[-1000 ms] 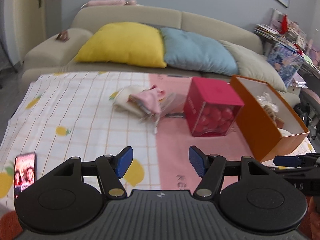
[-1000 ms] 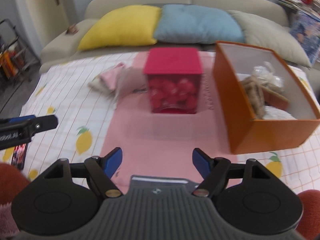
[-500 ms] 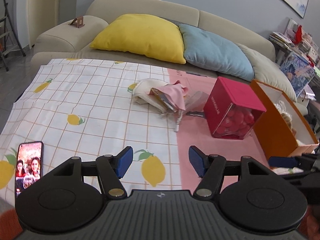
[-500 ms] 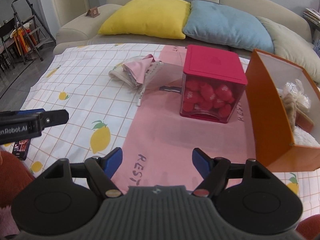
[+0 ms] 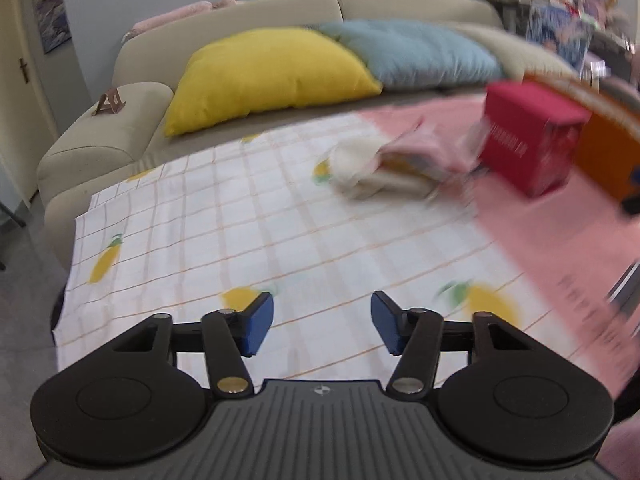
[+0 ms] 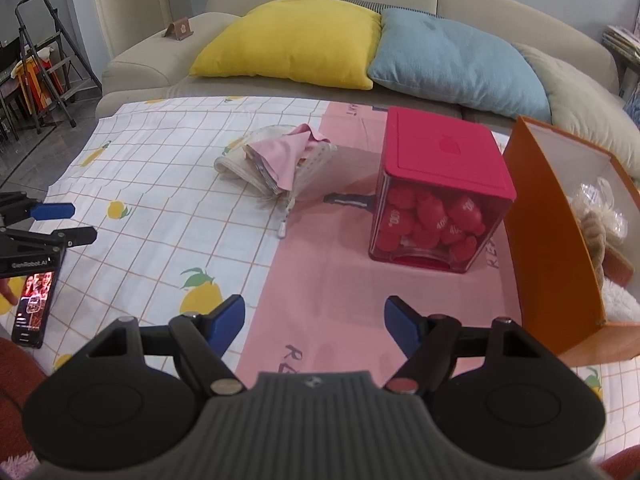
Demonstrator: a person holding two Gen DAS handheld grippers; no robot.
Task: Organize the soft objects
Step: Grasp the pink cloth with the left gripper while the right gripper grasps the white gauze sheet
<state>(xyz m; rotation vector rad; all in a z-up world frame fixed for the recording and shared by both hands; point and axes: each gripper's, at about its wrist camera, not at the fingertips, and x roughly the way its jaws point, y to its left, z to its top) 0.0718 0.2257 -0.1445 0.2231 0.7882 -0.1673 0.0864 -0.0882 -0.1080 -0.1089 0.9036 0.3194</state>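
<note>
Two grippers hang over the cloth-covered table, both with blue-padded jaws spread apart and nothing between them. The left gripper (image 5: 322, 328) has swung leftward since half a second ago: its view is now smeared with motion, the phone has dropped out of it, and the pile of soft cloths (image 5: 394, 166) that sat ahead of its jaws now lies ahead and off to their right. The right gripper (image 6: 310, 326) has barely shifted; the red box has merely slid a little to the right in its view.

From the right gripper, reading left to right: far to its left the glossy flat phone (image 6: 34, 306) lies on the tablecloth (image 6: 160, 184), a thin white weave gridded in orange with lemon prints, meeting a pink panel under the jaws. Ahead and slightly left sits the crumpled pile of soft cloths (image 6: 276, 162), a pink fabric folded over cream, with a perforated white piece trailing toward the claw. Ahead and right stands the cube-shaped red box (image 6: 442, 188), solid lid over clear walls, packed with rounded red pieces. Furthest right is the stiff orange box (image 6: 552, 248), open-topped, holding a crinkly clear bag. Plump cushions (image 6: 296, 40) rest on the beige sofa beyond.
</note>
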